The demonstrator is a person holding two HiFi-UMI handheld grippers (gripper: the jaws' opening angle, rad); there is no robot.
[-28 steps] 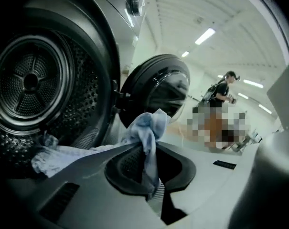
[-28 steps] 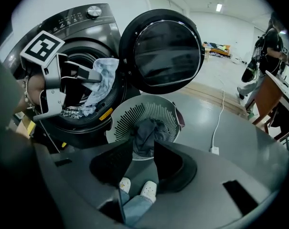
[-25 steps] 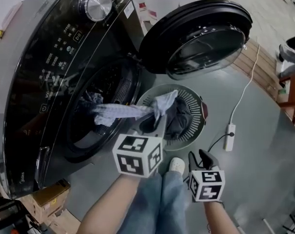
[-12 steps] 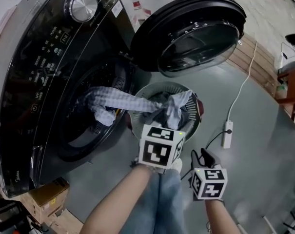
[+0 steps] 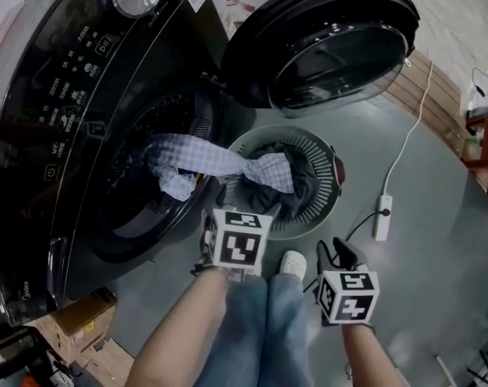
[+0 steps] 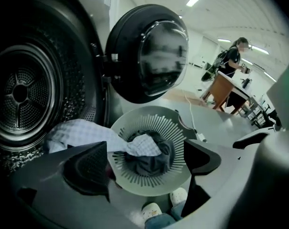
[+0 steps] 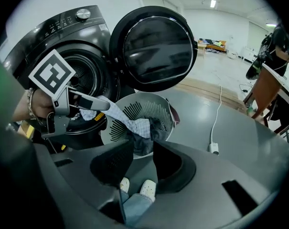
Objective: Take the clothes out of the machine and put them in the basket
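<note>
A blue-and-white checked cloth stretches from the washing machine's drum opening to the round grey basket. One end lies on dark clothes in the basket. My left gripper hangs just in front of the basket. Its jaws have just been opening and hold nothing; the cloth runs behind the left jaw. Low at the right, my right gripper stays apart from the basket, jaws a narrow gap apart with nothing between them.
The machine's round door stands swung open above the basket. A white power strip with its cable lies on the grey floor to the right. A cardboard box sits at bottom left. My shoes are just before the basket.
The left gripper carried the cloth's end from the drum over the basket, sank and let go; the cloth end now rests in the basket. The right gripper has stayed put.
</note>
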